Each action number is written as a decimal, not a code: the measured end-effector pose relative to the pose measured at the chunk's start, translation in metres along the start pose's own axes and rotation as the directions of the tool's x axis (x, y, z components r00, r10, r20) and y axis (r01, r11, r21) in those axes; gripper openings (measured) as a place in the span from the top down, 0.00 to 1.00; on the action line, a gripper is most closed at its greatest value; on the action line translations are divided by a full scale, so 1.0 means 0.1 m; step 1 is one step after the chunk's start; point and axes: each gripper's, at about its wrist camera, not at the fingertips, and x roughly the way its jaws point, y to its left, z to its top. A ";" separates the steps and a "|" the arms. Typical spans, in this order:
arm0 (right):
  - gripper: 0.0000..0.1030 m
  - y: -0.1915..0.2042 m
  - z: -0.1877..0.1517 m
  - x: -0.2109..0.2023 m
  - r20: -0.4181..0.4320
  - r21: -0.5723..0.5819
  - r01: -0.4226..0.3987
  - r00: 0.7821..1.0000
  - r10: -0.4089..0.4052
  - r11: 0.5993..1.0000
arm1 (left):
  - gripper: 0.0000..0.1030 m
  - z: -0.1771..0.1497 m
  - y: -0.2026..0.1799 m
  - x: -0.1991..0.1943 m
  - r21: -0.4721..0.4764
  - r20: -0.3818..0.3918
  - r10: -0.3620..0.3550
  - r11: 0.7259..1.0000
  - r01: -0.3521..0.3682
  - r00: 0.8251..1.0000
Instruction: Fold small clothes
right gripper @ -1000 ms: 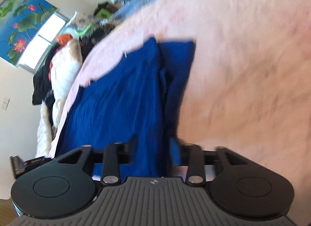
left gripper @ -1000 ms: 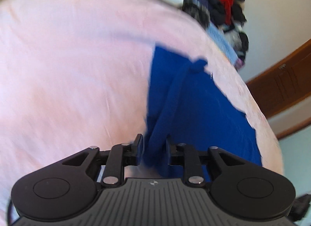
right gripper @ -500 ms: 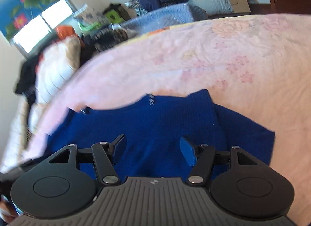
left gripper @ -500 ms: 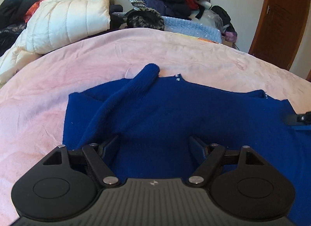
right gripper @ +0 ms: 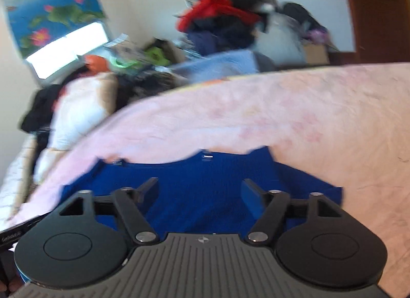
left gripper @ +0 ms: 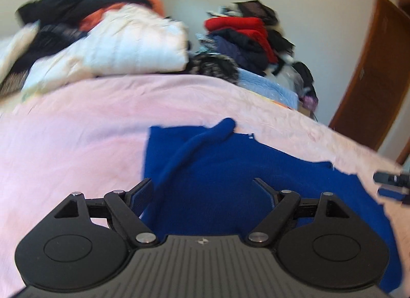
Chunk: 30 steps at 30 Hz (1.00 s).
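A small blue knitted sweater (left gripper: pixel 230 169) lies flat on the pink bed cover (left gripper: pixel 77 131), one sleeve (left gripper: pixel 194 144) folded back across its body. My left gripper (left gripper: pixel 202 190) is open and empty, just above the sweater's near edge. The sweater also shows in the right wrist view (right gripper: pixel 205 185). My right gripper (right gripper: pixel 200 190) is open and empty over its near edge. The right gripper's fingertips show at the right edge of the left wrist view (left gripper: pixel 392 182).
A white quilted jacket (left gripper: pixel 123 44) and dark clothes lie piled at the bed's far left. A heap of red and dark clothes (left gripper: pixel 246 33) stands behind the bed. A wooden door (left gripper: pixel 371 80) is at the right. A window (right gripper: pixel 69 46) is on the left wall.
Both grippers let go of the sweater and opened wide. They have lifted and tilted up, so more of the room shows behind the bed.
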 end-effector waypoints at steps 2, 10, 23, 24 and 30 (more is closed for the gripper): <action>0.11 0.14 -0.08 0.00 -0.022 -0.041 -0.036 0.999 0.036 0.998 | 0.19 -0.03 0.19 -0.09 -0.114 -0.047 -0.002 0.994 -0.003 0.999; 0.05 0.21 -0.53 0.32 -0.035 -0.109 0.008 0.999 -0.012 0.994 | 0.17 -0.17 0.34 0.07 -0.264 -0.206 -0.054 0.964 -0.003 0.977; 0.03 0.17 -0.62 0.26 0.007 -0.077 -0.033 0.999 0.034 0.996 | 0.85 -0.12 0.39 0.33 -0.396 -0.270 -0.123 0.918 0.006 0.955; 0.03 0.17 -0.61 0.26 0.006 -0.078 -0.033 0.999 0.033 0.996 | 0.85 -0.11 0.37 0.34 -0.385 -0.275 -0.115 0.923 0.000 0.955; 0.03 0.17 -0.61 0.25 0.008 -0.074 -0.035 0.999 0.036 0.997 | 0.86 -0.09 0.22 0.32 -0.279 -0.282 -0.049 0.960 -0.033 0.958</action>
